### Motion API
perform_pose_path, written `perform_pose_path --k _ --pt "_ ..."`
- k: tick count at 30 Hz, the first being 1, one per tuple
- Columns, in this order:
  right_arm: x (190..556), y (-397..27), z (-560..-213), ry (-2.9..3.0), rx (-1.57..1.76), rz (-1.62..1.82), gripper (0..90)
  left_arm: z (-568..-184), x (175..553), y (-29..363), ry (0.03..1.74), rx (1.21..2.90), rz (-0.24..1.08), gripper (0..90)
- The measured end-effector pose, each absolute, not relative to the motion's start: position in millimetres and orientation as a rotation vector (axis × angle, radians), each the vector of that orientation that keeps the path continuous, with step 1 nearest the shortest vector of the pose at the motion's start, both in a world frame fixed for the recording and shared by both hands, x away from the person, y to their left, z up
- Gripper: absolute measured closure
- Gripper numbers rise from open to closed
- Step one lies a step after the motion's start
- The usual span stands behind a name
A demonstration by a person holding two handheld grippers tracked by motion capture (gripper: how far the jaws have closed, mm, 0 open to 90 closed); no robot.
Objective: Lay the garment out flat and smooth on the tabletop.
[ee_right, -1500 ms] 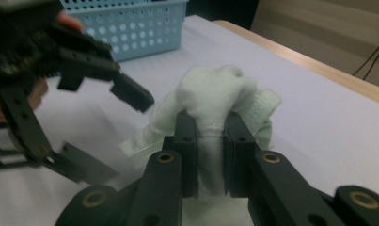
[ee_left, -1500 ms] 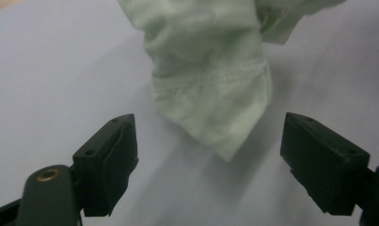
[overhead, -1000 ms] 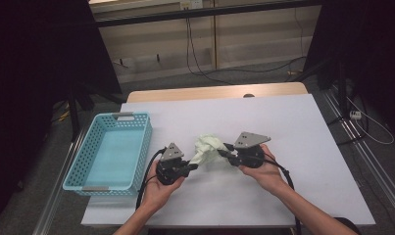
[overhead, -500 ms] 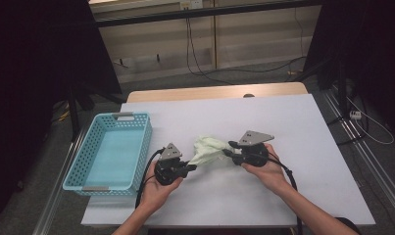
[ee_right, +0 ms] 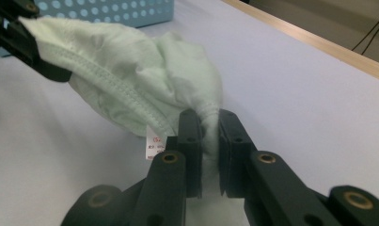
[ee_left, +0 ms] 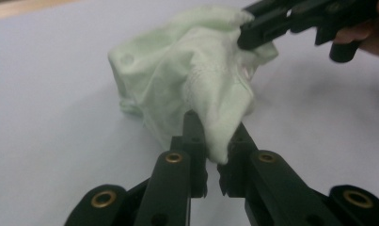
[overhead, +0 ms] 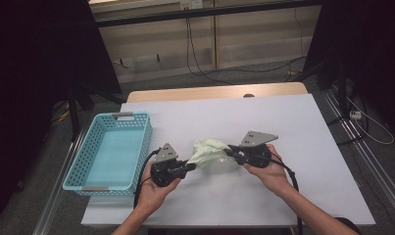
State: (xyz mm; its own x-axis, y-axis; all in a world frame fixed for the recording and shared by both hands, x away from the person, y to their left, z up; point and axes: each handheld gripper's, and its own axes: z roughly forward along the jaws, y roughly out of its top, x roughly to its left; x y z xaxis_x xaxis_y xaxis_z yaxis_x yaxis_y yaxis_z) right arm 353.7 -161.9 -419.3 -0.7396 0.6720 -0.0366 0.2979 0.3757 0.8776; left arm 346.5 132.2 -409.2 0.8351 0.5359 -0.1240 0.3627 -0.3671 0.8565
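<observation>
- Both grippers have hold of the pale green garment [overhead: 210, 152], bunched above the table [overhead: 303, 127] between the hands.
- Left gripper [ee_left: 214, 136] pinches one edge; right gripper [ee_right: 209, 127] has just been closing and clamps a fold by the label.
- Nothing is spread or folded yet, and the blue basket [overhead: 80, 166] sits empty.

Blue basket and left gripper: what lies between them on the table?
Bare white table. In the high view, nothing lies between the blue basket and the left gripper, apart from that gripper's own black cable; its jaws pinch the pale green cloth on the far side.
</observation>
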Motion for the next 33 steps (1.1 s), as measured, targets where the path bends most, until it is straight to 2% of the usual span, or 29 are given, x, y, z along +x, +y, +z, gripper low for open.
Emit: perform_pose_path --k 4,9,15,18,21,22,24,27,29,33 --pt "348.1 -161.6 -415.8 2.256 0.842 1.362 82.3 -404.4 342.4 135.0 0.652 1.972 0.219 81.5" --pt "351.5 -163.0 -424.7 2.282 0.869 1.334 82.2 -413.3 348.7 133.5 0.68 1.998 0.26 66.7" --pt "358.8 -168.1 -432.3 2.277 0.901 1.305 81.8 -419.7 351.7 125.1 0.672 2.034 0.304 60.4" --pt "359.0 -167.7 -435.6 2.298 0.897 1.285 81.2 -420.3 351.6 123.0 0.67 2.042 0.298 60.3" --pt "359.3 -165.5 -437.9 2.314 0.892 1.273 78.9 -421.5 351.7 121.8 0.649 2.059 0.292 71.9" --pt "359.3 -164.6 -438.4 2.316 0.892 1.267 76.4 -421.1 351.8 122.1 0.638 2.056 0.286 79.3" --pt "359.5 -164.6 -438.8 2.316 0.897 1.267 71.2 -419.1 351.7 122.4 0.635 2.043 0.271 86.4" --pt "358.7 -166.4 -435.3 2.298 0.898 1.295 67.9 -412.3 351.0 123.4 0.639 2.018 0.261 88.3" --pt "356.6 -167.9 -431.2 2.273 0.89 1.326 68.8 -408.2 350.6 125.1 0.647 1.996 0.256 88.5" --pt "348.4 -166.3 -423.6 2.274 0.83 1.375 79.0 -406.8 353.5 127.2 0.666 1.988 0.27 88.5"
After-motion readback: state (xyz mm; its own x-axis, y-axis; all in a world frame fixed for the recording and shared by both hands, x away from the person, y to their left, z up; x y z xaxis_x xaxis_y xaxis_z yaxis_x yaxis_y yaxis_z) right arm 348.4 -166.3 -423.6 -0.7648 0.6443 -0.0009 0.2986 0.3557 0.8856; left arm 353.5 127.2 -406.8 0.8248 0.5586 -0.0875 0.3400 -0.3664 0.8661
